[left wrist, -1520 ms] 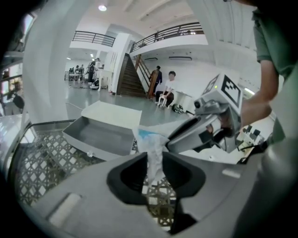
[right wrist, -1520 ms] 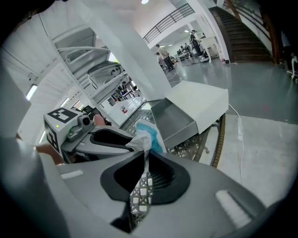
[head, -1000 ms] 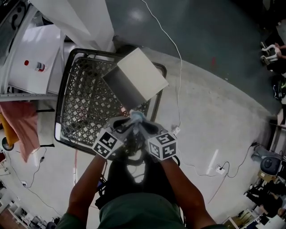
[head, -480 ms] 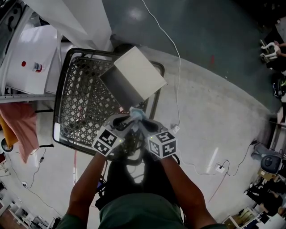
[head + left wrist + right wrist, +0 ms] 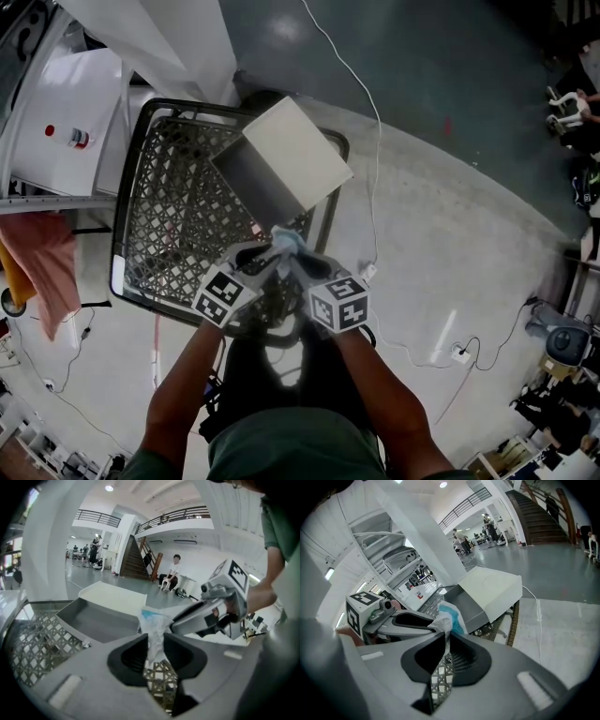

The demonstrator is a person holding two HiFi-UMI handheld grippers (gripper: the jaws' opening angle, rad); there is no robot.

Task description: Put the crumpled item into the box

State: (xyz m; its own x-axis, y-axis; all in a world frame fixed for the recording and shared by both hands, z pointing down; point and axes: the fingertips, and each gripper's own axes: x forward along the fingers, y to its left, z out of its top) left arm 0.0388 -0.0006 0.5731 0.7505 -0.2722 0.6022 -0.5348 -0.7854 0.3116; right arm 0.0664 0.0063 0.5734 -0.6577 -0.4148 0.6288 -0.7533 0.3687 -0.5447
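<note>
Directly ahead, box (image 5: 281,169) atop mesh cart (image 5: 178,225).

Head cam looks steeply down from above; gripper cams peer close along their fingers (image 5: 129,658), all sharing the box (image 5: 298,152)

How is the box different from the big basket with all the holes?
The box has smooth, solid sides; the basket is mesh full of holes. The box is pale cream and grey; the basket has a black rim. The box is smaller and sits at the basket's corner. Both are open on top.
</note>
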